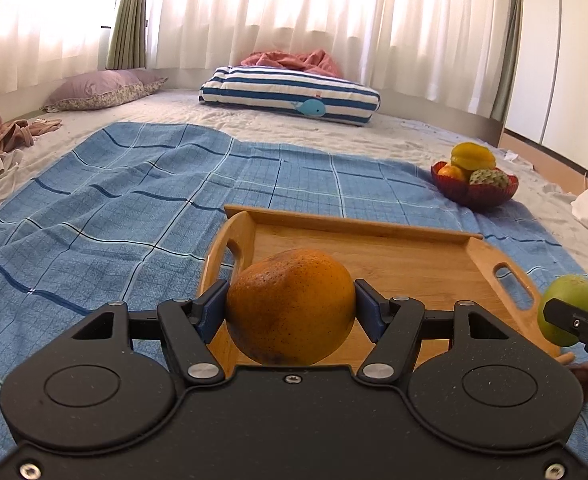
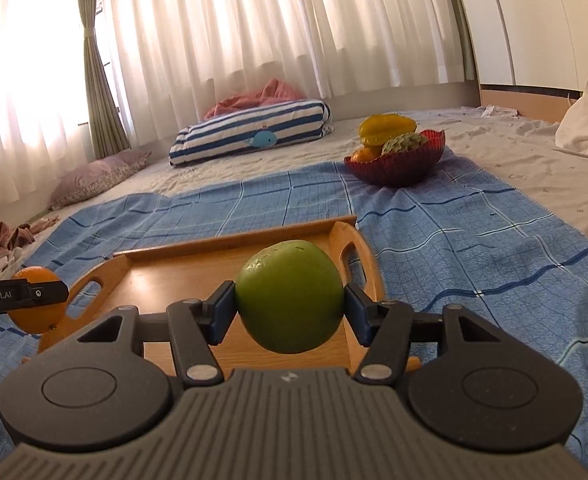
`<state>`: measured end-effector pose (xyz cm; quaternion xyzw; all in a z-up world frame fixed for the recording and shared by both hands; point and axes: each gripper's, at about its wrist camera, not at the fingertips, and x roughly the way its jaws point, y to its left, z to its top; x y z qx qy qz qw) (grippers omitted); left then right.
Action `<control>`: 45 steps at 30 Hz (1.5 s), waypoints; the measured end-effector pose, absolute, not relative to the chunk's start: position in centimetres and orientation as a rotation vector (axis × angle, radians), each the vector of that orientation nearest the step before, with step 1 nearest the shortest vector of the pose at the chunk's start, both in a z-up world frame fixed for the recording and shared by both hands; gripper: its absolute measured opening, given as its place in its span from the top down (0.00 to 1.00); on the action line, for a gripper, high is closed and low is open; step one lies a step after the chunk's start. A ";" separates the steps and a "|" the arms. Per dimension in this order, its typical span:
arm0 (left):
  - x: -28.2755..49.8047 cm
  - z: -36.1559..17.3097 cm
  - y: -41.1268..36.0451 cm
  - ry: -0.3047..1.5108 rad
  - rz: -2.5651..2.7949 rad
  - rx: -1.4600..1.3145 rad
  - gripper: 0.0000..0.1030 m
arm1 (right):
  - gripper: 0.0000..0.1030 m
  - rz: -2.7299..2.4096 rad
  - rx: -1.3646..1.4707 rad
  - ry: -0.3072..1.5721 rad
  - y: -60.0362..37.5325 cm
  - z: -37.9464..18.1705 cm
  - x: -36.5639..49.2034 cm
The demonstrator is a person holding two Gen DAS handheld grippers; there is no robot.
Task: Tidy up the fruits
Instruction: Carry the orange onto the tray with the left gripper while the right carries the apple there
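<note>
The left gripper's arm, seen from the right wrist, reads "enRobot.AI", its start cut off. Two fruits are held: the left gripper [image 1: 290, 308] clamps one orange [image 1: 290, 306] and the right gripper [image 2: 290, 304] clamps one green apple [image 2: 290, 296], both above the one wooden tray [image 1: 390, 256] on the blue checked cloth [image 1: 94, 216]. One red bowl [image 2: 394, 168] beyond it holds three fruits: a starfruit [image 2: 386, 128], a custard apple [image 2: 404, 145] and a small orange fruit [image 2: 364, 155]
</note>
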<state>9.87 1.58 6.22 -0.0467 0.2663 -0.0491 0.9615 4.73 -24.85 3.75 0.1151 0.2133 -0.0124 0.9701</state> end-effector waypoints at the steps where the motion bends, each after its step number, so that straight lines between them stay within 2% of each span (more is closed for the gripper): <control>1: 10.2 6.0 1.5 0.546 -0.098 -0.093 0.38 | 0.41 -0.023 0.236 0.444 -24.8 3.6 5.1; 21: 12.2 3.0 0.2 0.614 -0.111 -0.047 0.38 | 0.40 -0.038 0.185 0.546 -23.9 1.0 7.8; 34: 12.2 2.2 -0.1 0.604 -0.114 -0.022 0.38 | 0.41 -0.068 0.168 0.506 -23.4 0.0 7.3; 45: 11.9 2.1 0.0 0.595 -0.120 -0.022 0.37 | 0.37 -0.057 0.142 0.472 -23.0 -0.6 6.8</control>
